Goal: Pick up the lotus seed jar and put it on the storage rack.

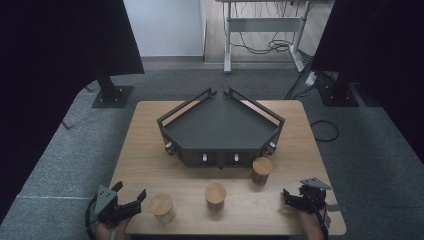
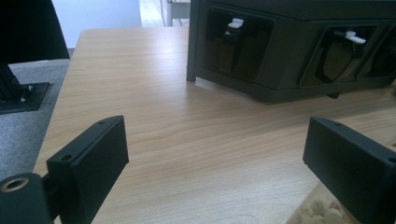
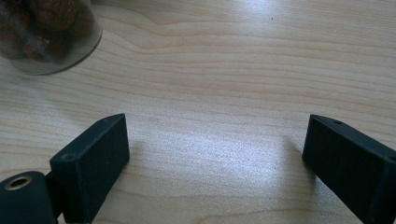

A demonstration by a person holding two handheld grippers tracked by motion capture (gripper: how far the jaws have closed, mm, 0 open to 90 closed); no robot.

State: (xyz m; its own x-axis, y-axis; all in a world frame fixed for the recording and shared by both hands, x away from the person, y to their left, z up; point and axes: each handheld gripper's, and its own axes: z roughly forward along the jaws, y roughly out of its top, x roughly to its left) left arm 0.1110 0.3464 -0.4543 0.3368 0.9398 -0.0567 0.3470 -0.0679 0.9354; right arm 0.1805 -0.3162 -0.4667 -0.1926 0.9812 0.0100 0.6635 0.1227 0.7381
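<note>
Left gripper [image 1: 141, 196] spread, nothing held, just beside left jar [image 1: 162, 207] at table's [image 1: 150, 150] near edge; right gripper [image 1: 286, 195] spread, idle; jar to be straddled squarely below lid before closing, kept upright.

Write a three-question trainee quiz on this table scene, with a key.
1. True or false: the left gripper is clamped on a jar.
2. How many wooden-lidded jars stand on the table?
3. Which jar is nearest the dark tray: A the left jar, B the middle jar, C the right jar?

Key:
1. False; its jaws stand open beside the left jar.
2. Three.
3. C.
</note>
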